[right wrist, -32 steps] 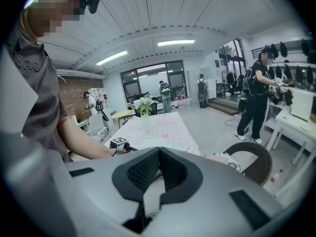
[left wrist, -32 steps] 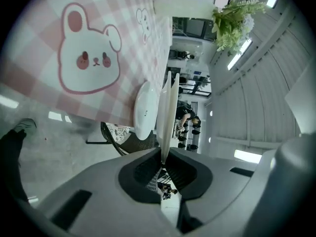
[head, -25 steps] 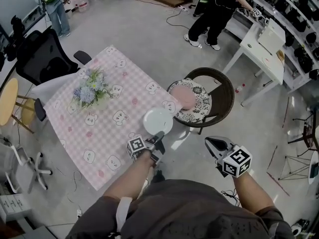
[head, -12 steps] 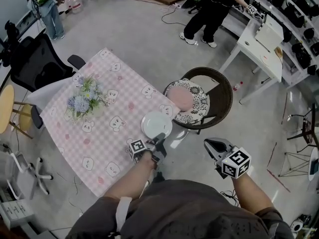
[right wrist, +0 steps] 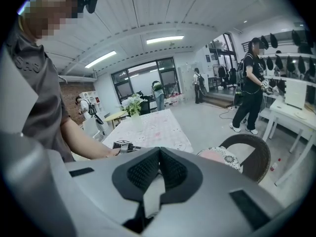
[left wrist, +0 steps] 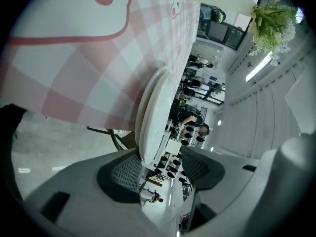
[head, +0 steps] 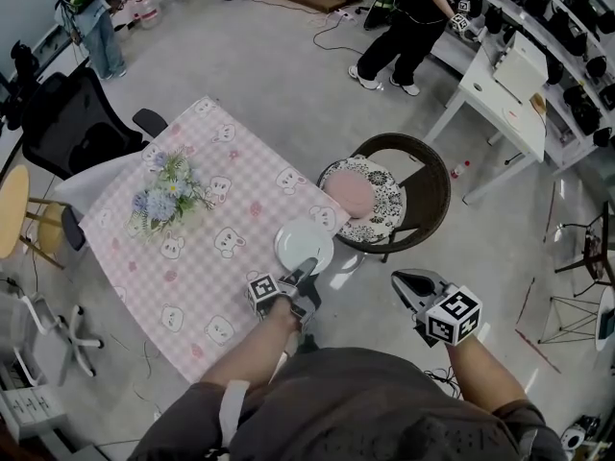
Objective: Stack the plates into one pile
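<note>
A pile of white plates (head: 304,248) lies on the pink checked tablecloth (head: 207,267) near the table's right corner. My left gripper (head: 306,269) is at the pile's near rim. In the left gripper view the plates' edge (left wrist: 153,112) runs between the jaws of the left gripper (left wrist: 160,154). Those jaws are opening, and a gap shows between the plate and the right pad. My right gripper (head: 402,281) hangs off the table to the right, over the floor. In its own view the right gripper (right wrist: 159,154) has its pads together with nothing between them.
A bunch of flowers (head: 168,190) stands at the table's left. A wicker chair (head: 428,176) with a patterned cushion is right beside the plates' corner. A black office chair (head: 77,113) is at the far left, and a white desk (head: 509,84) and a standing person (head: 413,17) are at the back right.
The left gripper has stayed at the near rim of the plates and the right gripper has kept its place. Only the head view has shifted a little.
</note>
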A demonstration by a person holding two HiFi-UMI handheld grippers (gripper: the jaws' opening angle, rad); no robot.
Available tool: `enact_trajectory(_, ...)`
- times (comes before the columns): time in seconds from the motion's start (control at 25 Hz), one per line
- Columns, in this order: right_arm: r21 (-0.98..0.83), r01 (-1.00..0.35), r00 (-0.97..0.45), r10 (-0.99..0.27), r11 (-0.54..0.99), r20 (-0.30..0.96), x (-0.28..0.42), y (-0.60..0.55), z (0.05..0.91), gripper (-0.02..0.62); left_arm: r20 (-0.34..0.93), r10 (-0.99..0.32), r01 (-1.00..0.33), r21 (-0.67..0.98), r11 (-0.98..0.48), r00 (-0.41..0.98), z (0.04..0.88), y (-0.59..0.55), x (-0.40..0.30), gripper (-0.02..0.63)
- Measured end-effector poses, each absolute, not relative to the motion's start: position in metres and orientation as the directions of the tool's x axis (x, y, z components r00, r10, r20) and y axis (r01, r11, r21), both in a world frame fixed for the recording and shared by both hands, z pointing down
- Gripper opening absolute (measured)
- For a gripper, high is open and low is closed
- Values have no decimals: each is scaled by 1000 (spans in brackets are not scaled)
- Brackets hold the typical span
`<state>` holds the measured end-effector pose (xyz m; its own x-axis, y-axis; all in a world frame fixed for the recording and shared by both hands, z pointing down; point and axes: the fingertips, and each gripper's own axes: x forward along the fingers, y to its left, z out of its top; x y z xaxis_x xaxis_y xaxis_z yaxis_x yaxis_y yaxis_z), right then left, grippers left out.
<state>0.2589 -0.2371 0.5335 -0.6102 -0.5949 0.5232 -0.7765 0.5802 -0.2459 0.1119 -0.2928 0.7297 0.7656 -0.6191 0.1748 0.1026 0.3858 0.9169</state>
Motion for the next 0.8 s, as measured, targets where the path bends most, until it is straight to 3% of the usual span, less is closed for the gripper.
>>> enact_trajectory(0.32, -260, -765, -622, -570, 590, 536, 247, -225, 537, -8, 159, -659, 169, 899, 405, 735, 720, -303, 107, 303)
enact_trajectory(0.44, -272, -769, -620, -569, 579, 540, 249, -220, 538, -8, 206, -682, 190, 869, 458, 702, 716, -309, 102, 331)
enact_trajectory(0.6, -314, -774, -622, -569, 550, 538, 250, -216, 538, -8, 338, -642, 112, 825, 554, 688, 715, -312, 95, 353)
enact_trajectory(0.8, -383, -770, -636, -561, 511, 530, 242, -218, 535, -8, 460, -502, -51, 772, 633, 733, 717, -305, 96, 368)
